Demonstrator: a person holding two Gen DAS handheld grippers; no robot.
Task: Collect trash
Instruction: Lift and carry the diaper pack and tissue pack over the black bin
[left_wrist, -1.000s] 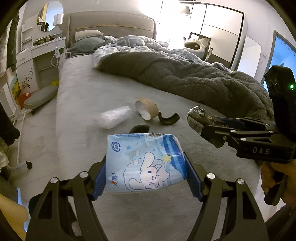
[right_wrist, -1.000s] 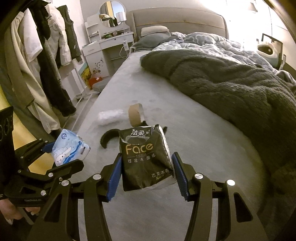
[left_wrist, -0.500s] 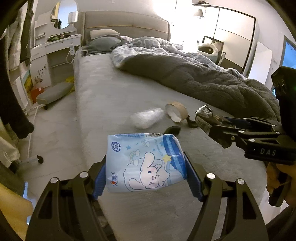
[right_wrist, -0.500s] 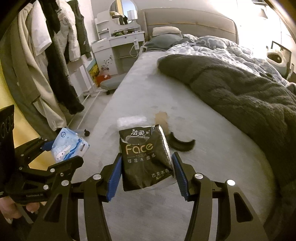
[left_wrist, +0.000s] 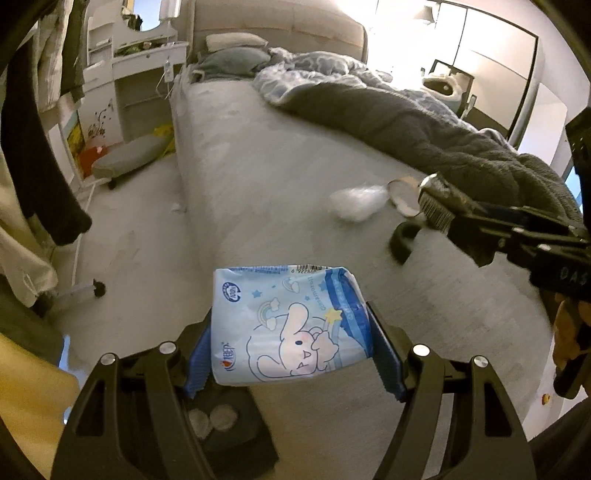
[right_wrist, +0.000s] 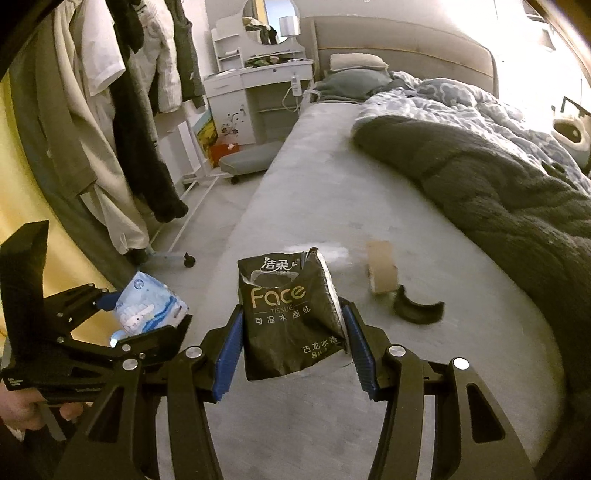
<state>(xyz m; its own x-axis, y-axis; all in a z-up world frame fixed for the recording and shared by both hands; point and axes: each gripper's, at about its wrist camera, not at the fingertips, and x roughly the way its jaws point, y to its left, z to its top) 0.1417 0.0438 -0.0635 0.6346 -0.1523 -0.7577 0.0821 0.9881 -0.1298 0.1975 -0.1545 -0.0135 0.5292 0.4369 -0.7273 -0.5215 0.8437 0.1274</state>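
The left tool (left_wrist: 291, 354) is gripping a blue tissue pack (left_wrist: 288, 325); the right tool (right_wrist: 291, 347) is gripping a black tissue pack (right_wrist: 288, 314). A white wad (left_wrist: 356, 201), cardboard roll (right_wrist: 382, 271) and black curved piece (right_wrist: 417, 310) are still lying on the bed (right_wrist: 332, 192) beyond them, uncollected.

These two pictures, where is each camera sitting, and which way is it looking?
Left wrist: rides the left gripper, looking down over the blue tissue pack it grips toward the bed; its own fingers show.
Right wrist: rides the right gripper, gripping the black tissue pack; a hand shows.
Shared: bed, cardboard roll, each other's gripper.
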